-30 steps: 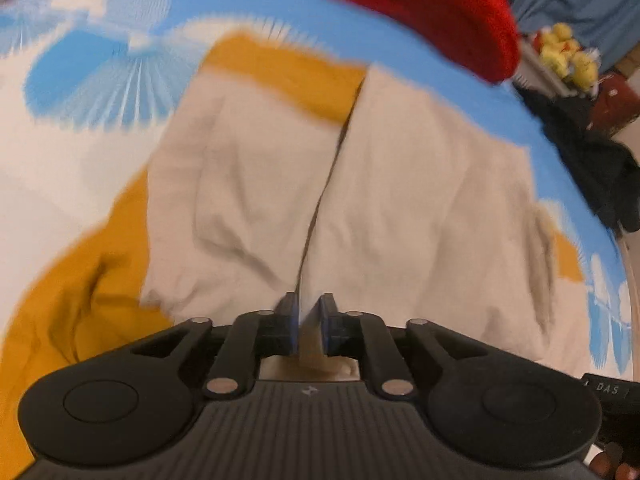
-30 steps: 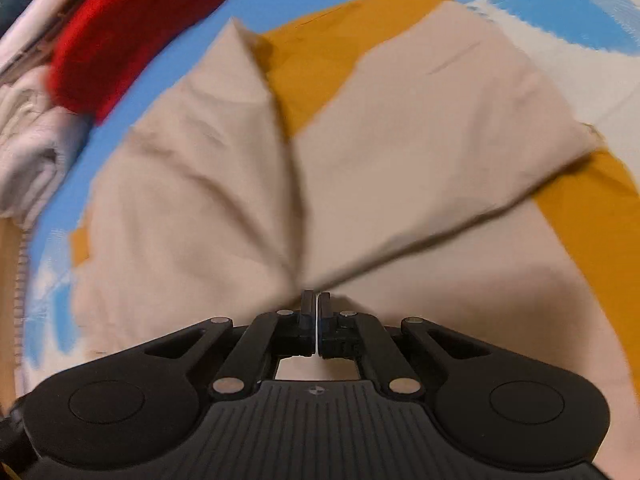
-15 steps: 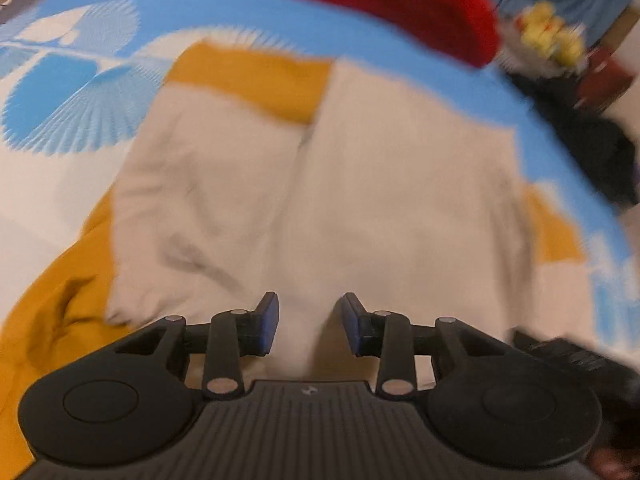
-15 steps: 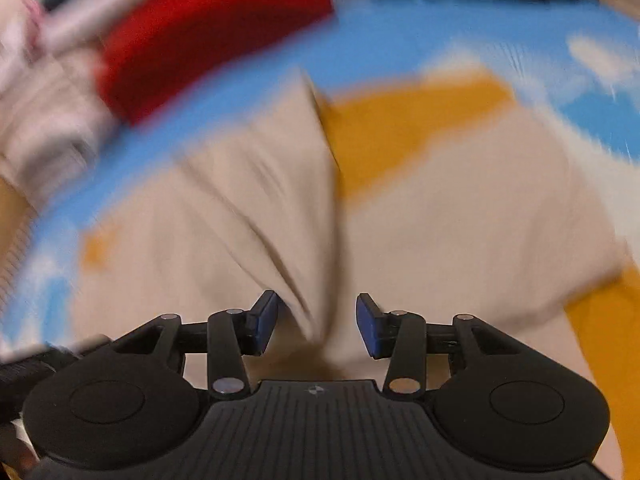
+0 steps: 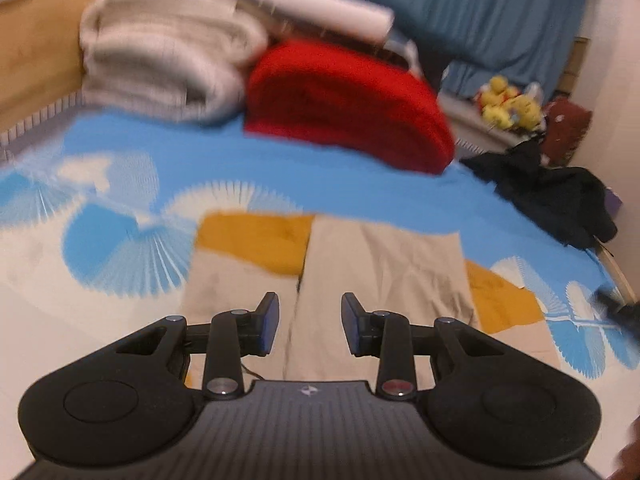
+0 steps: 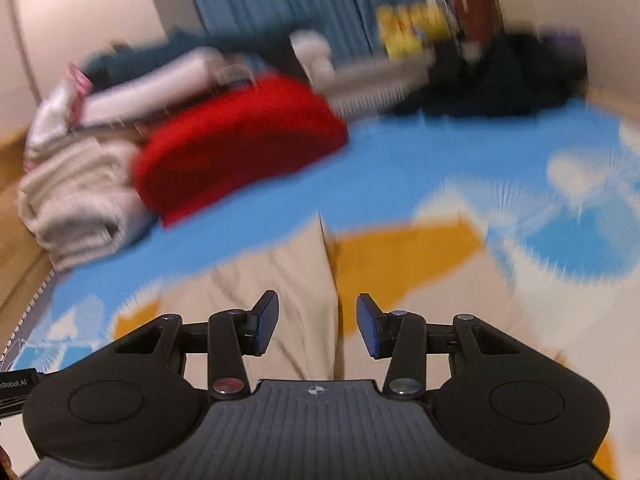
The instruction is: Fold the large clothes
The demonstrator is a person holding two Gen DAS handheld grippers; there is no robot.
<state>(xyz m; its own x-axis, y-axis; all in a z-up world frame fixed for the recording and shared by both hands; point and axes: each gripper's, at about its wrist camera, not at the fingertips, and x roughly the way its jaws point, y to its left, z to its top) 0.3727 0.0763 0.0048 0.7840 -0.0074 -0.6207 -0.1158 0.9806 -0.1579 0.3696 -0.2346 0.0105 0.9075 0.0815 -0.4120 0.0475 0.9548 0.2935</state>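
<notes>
We see the left gripper (image 5: 309, 322) and right gripper (image 6: 316, 322) both raised clear of the beige-and-mustard garment (image 5: 384, 264), fingers apart with nothing between them; both just opened. The garment lies flat on the blue-and-white patterned bedspread (image 5: 360, 184), 2 beige panels meeting along a centre seam, near the red folded blanket (image 5: 348, 104).

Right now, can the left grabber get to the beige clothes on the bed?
Probably yes. The left gripper has just opened its jaws and nothing is between them. The beige garment lies flat on the bedspread right ahead and below it, with nothing on top. The red blanket sits farther back.
</notes>
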